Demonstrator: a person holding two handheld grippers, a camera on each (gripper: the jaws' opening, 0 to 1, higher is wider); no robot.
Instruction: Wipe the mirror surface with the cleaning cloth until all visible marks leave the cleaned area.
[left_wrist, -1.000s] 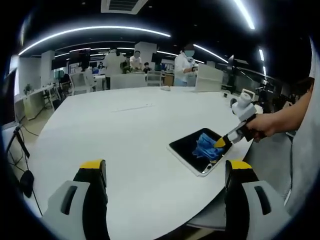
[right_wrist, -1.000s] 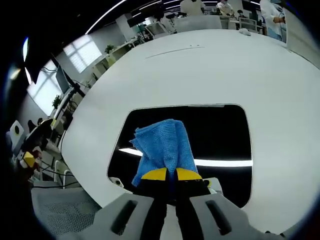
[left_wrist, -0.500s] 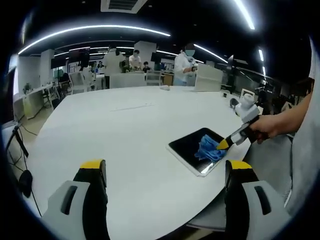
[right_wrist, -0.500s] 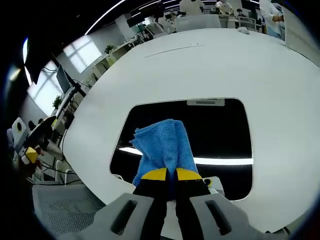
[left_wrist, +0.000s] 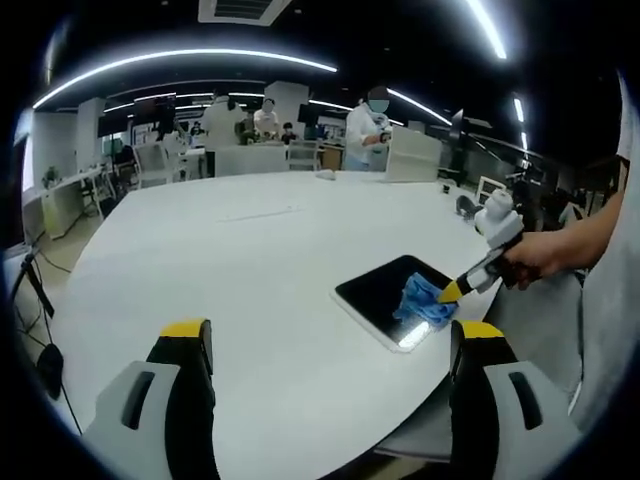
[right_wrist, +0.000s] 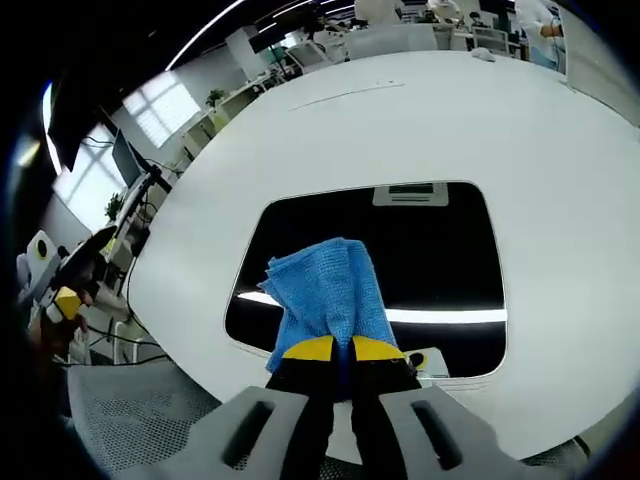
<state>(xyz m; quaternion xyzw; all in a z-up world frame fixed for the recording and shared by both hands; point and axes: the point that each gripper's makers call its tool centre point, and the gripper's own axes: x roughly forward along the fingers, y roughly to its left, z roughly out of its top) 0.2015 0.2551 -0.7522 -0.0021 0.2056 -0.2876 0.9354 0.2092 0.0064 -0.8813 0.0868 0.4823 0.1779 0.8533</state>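
A dark rectangular mirror (right_wrist: 420, 260) lies flat near the edge of a white table (right_wrist: 400, 120). My right gripper (right_wrist: 335, 349) is shut on a blue cleaning cloth (right_wrist: 325, 293) that rests on the glass near its closest edge. From the left gripper view, the mirror (left_wrist: 385, 295) sits at the table's right edge with the cloth (left_wrist: 425, 297) on its near corner, and the right gripper (left_wrist: 450, 291) presses it there, held by a person's hand. My left gripper (left_wrist: 330, 340) hangs open over the table (left_wrist: 250, 260), well short of the mirror, with nothing between its jaws.
Several people (left_wrist: 372, 125) stand by desks and chairs beyond the table's far side. A mesh chair seat (right_wrist: 130, 410) sits below the table edge near the mirror. A person's arm (left_wrist: 580, 240) reaches in from the right.
The right gripper has drawn the cloth back across the mirror toward its near edge, so more bare glass shows beyond the cloth. The left gripper has stayed put.
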